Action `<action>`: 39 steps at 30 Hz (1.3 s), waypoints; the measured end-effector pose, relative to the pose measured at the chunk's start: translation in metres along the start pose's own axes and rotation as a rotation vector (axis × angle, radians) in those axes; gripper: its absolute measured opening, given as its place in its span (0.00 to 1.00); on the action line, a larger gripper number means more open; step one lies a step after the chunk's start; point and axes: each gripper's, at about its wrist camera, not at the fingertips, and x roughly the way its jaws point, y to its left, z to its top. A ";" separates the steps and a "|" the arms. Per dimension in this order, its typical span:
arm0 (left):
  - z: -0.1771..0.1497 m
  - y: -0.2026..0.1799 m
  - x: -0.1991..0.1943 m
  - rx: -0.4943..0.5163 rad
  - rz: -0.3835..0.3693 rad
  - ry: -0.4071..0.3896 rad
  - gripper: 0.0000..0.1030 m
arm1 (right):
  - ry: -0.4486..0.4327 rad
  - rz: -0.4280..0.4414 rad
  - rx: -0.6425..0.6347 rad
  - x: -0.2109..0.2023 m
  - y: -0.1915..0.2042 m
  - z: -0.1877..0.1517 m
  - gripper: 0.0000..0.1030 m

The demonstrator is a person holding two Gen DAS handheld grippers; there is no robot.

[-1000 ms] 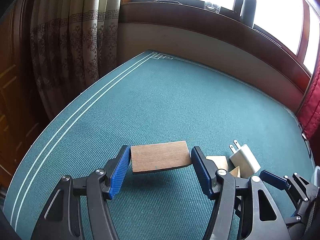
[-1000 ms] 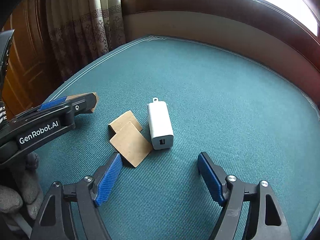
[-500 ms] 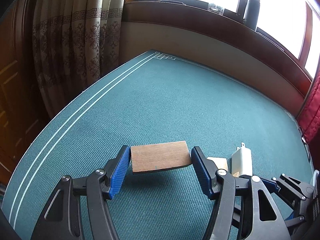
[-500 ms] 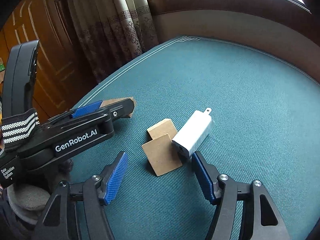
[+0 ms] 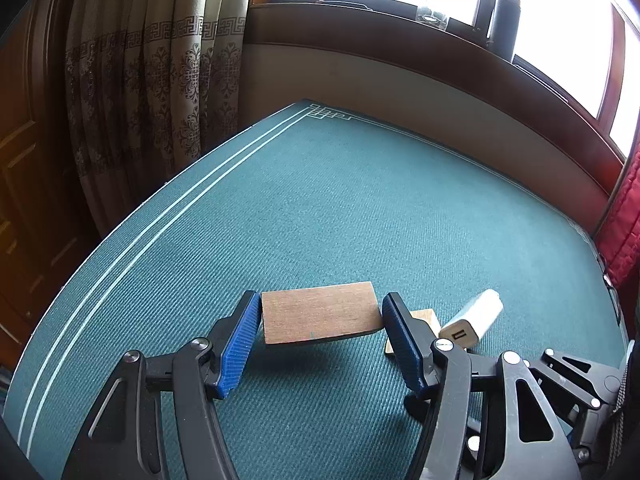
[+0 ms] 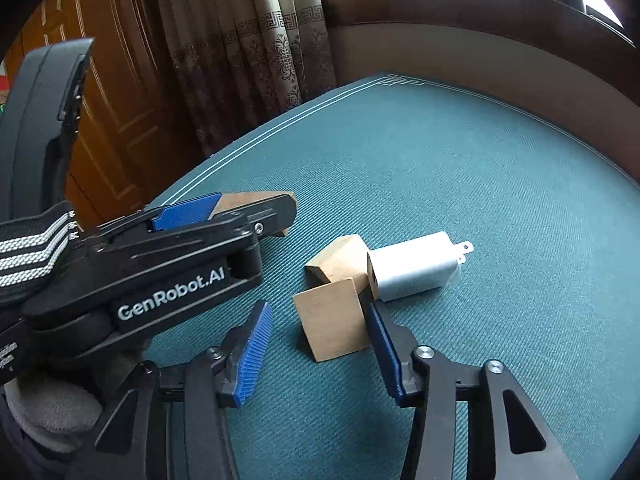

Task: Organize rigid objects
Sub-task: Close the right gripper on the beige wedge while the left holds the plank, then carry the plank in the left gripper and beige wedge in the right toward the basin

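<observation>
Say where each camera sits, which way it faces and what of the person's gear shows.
Left wrist: on the left gripper, looking down over the green table toward the window; its fingers clamp a wooden board.
Right wrist: on the right gripper, facing the curtain; wooden block between its jaws.
Shared: white charger, both grippers.

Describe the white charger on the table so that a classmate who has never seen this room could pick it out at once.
Start at the green table below the window. Near its front, just past the right gripper, whose jaws have just been closing around a wooden tile, lies a small cluster of pieces. The white charger lies on its side against the tiles: the only white thing, with metal prongs.
</observation>
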 end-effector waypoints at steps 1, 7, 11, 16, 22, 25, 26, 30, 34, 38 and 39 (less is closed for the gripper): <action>0.000 0.000 0.000 0.000 0.000 0.000 0.62 | -0.007 -0.047 -0.021 0.002 0.003 0.001 0.43; -0.001 0.000 0.000 0.001 -0.002 0.001 0.62 | -0.014 -0.084 -0.067 0.001 0.006 -0.001 0.33; -0.002 -0.002 0.000 0.009 -0.002 -0.001 0.62 | -0.017 -0.077 -0.048 -0.003 0.006 -0.006 0.33; -0.004 -0.007 0.000 0.026 -0.007 -0.005 0.62 | -0.025 -0.072 0.001 -0.014 0.006 -0.017 0.32; -0.006 -0.017 -0.004 0.060 -0.013 -0.022 0.62 | -0.028 -0.091 0.050 -0.034 0.005 -0.039 0.32; -0.008 -0.021 -0.006 0.070 -0.016 -0.029 0.62 | -0.030 -0.100 0.082 -0.044 0.003 -0.050 0.32; -0.008 -0.021 -0.007 0.072 -0.016 -0.032 0.62 | -0.034 -0.106 0.090 -0.048 0.002 -0.053 0.32; -0.010 -0.023 -0.011 0.081 -0.012 -0.045 0.62 | -0.045 -0.118 0.134 -0.063 -0.002 -0.067 0.32; -0.012 -0.025 -0.016 0.087 -0.008 -0.063 0.62 | -0.049 -0.139 0.175 -0.080 -0.010 -0.084 0.32; -0.016 -0.029 -0.023 0.096 -0.007 -0.074 0.62 | -0.059 -0.159 0.223 -0.095 -0.020 -0.099 0.32; -0.017 -0.030 -0.024 0.098 -0.008 -0.075 0.62 | -0.064 -0.163 0.232 -0.096 -0.020 -0.100 0.32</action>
